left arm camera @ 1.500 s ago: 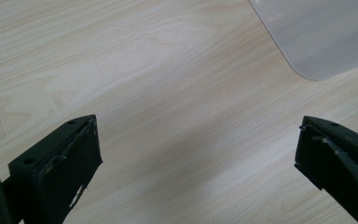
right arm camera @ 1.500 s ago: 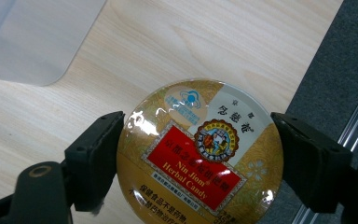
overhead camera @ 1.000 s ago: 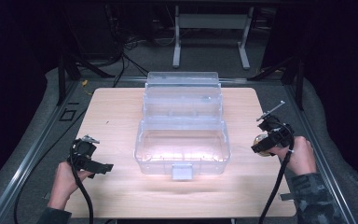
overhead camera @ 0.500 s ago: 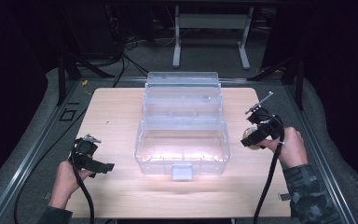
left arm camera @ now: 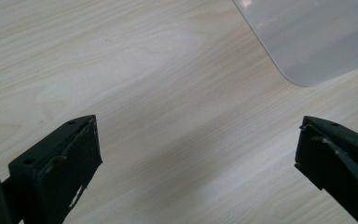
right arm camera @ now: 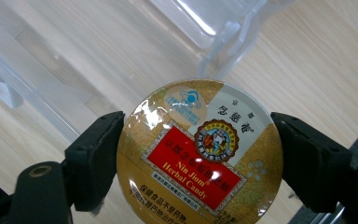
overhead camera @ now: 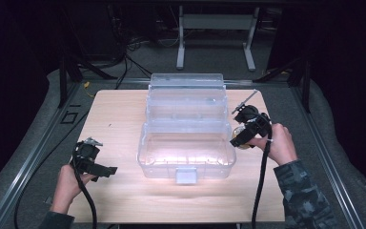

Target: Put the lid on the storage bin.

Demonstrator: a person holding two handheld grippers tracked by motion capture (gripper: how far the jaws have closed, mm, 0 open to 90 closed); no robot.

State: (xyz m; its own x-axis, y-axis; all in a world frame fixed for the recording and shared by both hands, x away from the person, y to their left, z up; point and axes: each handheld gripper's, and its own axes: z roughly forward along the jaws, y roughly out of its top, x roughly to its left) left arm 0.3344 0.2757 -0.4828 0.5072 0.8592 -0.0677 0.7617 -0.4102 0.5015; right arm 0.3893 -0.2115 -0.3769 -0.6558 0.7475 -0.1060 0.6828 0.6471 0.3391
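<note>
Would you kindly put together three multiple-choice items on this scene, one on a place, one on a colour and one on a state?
1. Where is the round candy tin?
A. between the jaws of the right gripper
B. on the floor
C. under the left gripper

2. What colour is the label panel reading "Herbal Candy"?
A. blue
B. red
C. green

3. How do the jaws of the left gripper stand?
A. shut on the tin
B. shut on the box latch
C. wide apart with nothing between them

Answers:
1 A, since the right gripper view shows the tin clamped by both black jaws beside the clear plastic box.
2 B, as the panel is red with pale lettering.
3 C, because bare wooden table shows between them.
</note>
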